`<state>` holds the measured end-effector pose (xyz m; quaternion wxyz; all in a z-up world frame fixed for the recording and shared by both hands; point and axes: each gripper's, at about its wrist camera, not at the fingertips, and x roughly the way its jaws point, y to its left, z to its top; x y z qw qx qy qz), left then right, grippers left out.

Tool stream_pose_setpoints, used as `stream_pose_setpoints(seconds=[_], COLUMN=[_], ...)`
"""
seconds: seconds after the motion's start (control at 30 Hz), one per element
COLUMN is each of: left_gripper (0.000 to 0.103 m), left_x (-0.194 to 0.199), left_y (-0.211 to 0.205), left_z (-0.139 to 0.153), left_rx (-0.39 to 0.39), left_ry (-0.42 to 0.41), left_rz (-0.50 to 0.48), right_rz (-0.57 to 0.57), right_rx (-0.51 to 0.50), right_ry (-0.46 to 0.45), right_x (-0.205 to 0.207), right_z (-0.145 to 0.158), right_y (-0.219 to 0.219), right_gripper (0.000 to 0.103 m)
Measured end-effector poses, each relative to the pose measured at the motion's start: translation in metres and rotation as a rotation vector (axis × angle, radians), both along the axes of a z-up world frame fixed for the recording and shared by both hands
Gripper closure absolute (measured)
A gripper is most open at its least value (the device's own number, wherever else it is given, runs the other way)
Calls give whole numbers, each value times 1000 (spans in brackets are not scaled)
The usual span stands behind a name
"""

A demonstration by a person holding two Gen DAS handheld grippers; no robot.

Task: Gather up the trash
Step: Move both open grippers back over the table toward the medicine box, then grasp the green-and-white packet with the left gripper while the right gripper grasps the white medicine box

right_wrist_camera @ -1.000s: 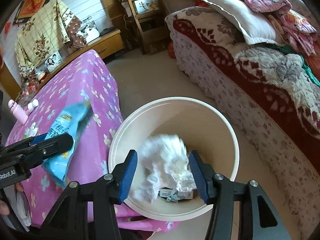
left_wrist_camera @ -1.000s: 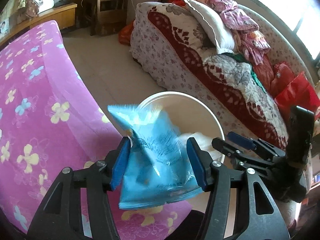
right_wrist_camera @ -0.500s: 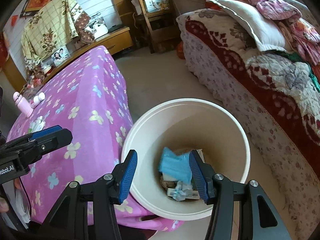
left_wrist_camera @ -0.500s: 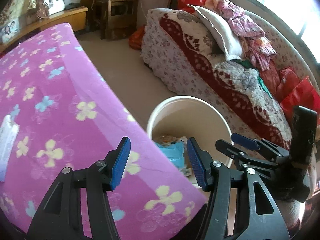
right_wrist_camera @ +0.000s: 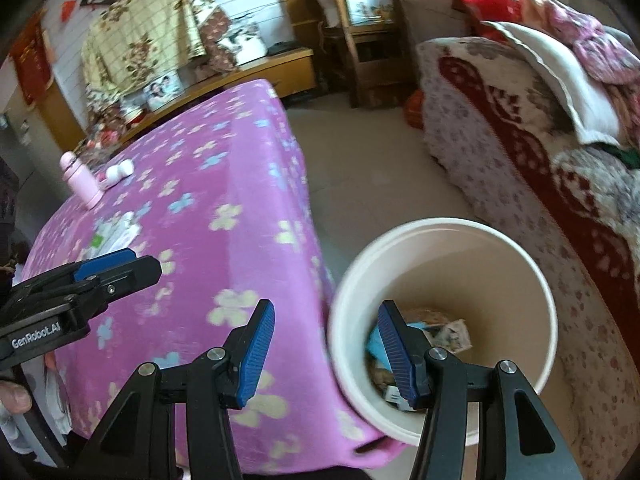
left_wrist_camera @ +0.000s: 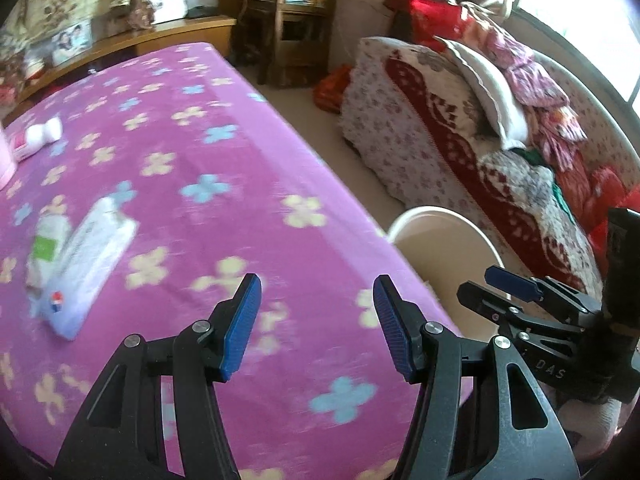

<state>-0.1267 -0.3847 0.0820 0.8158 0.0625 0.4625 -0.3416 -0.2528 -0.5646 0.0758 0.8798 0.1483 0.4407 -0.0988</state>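
My left gripper [left_wrist_camera: 316, 292] stands open and empty over the pink flowered tablecloth [left_wrist_camera: 240, 152]. To its left on the cloth lie a flat white wrapper [left_wrist_camera: 92, 256] and a small white pack with a green label [left_wrist_camera: 46, 246]. My right gripper [right_wrist_camera: 326, 320] is open and empty too, straddling the near rim of the cream bin [right_wrist_camera: 440, 222]. Down in the bin lie a blue bag [right_wrist_camera: 374, 344] and other scraps. The bin [left_wrist_camera: 440, 248] stands on the floor against the table's right side. Each gripper shows in the other's view: the right gripper [left_wrist_camera: 496, 286], the left gripper [right_wrist_camera: 132, 266].
A pink bottle [right_wrist_camera: 80, 180] and a white bottle [left_wrist_camera: 36, 140] stand or lie at the table's far left. A bed [right_wrist_camera: 540, 152] piled with quilts and pillows runs along the right. A wooden chair [right_wrist_camera: 360, 40] and a low cabinet [right_wrist_camera: 248, 68] stand at the back.
A second ago my left gripper held the blue bag and my right a crumpled white tissue over the bin. Both dropped in, and both grippers have swung left toward the table.
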Motion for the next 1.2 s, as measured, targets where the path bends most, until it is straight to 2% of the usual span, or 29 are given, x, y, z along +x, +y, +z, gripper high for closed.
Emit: stream_pose_setpoints(seconds=[0.27,0.43,0.53,0.73,0.83,1.0,1.07,1.13,1.2], left_gripper=[46,46,46,46,43,43,43,44,51], left_x=[36,81,108,140,148,162,160,159,158], left_y=[71,120,143,157,158,152,155,166,180], left_z=[4,-3,-12,-35,-40,-52,-53,-53,-52], left_rx=[46,95,99,142,150,215,217,209,205], left_ry=[-17,-2,24,48,40,44,20,29,40], left_rz=[111,218,264,259,271,270,276,303,323], right_rz=[98,150,169,219,244,270,279,293,310], right_rx=[12,13,22,48,52,64,68,72,80], right_ry=[8,6,-1,6,15,19,18,18,22], right_x=[30,44,51,71,80,96,101,107,115], right_z=[0,2,5,3,0,-2,-2,-1,-2], right_y=[46,71,83,110,121,136,141,147,155], right_gripper=[51,51,50,47,47,47,47,47,47])
